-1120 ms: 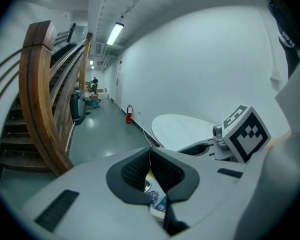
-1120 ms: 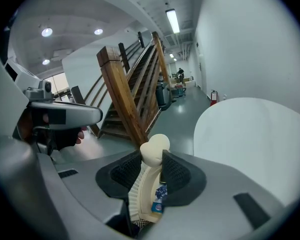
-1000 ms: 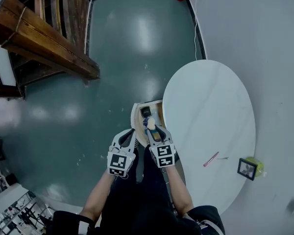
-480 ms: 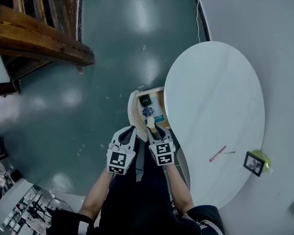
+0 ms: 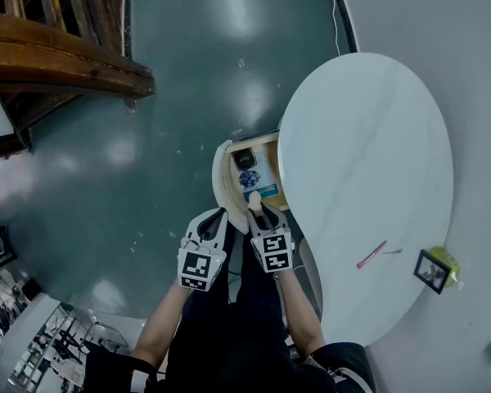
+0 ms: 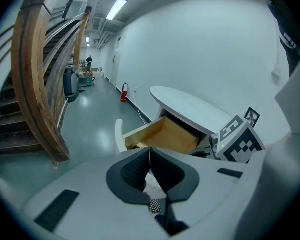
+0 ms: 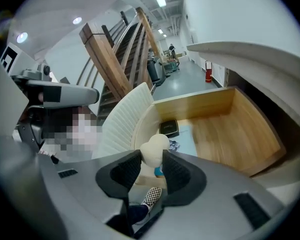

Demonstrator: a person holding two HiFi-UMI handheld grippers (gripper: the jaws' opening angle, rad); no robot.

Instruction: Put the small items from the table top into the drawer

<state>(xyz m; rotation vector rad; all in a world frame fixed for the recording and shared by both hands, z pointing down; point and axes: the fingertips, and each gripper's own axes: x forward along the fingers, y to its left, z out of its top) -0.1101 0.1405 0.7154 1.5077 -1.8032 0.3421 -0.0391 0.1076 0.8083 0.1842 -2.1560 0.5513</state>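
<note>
Cream rounded piece [image 7: 154, 149], pinched between the pads of the right gripper [image 5: 259, 213], poised over the near end of the open drawer [image 7: 225, 134], which juts out from under the left edge of the white oval table [image 5: 368, 137]. Drawer contents: black square item [image 7: 168, 128] at the far end, with a blue patterned piece [image 5: 248, 178] on a pale blue card nearer. Handling advice: carry the piece low over the bare wood to the right of those, clear of the ribbed white drawer front [image 7: 120, 129]. Part the jaws only close to the drawer floor, since a rounded shape will likely roll. Left gripper [image 6: 150, 151]: jaws together, nothing between them, just left of the right one and outside the drawer. Pose: both forearms reach forward side by side, both grippers angled downward. On the table at the near right: pink pen [image 5: 371, 255] and small framed picture [image 5: 432, 270].
</note>
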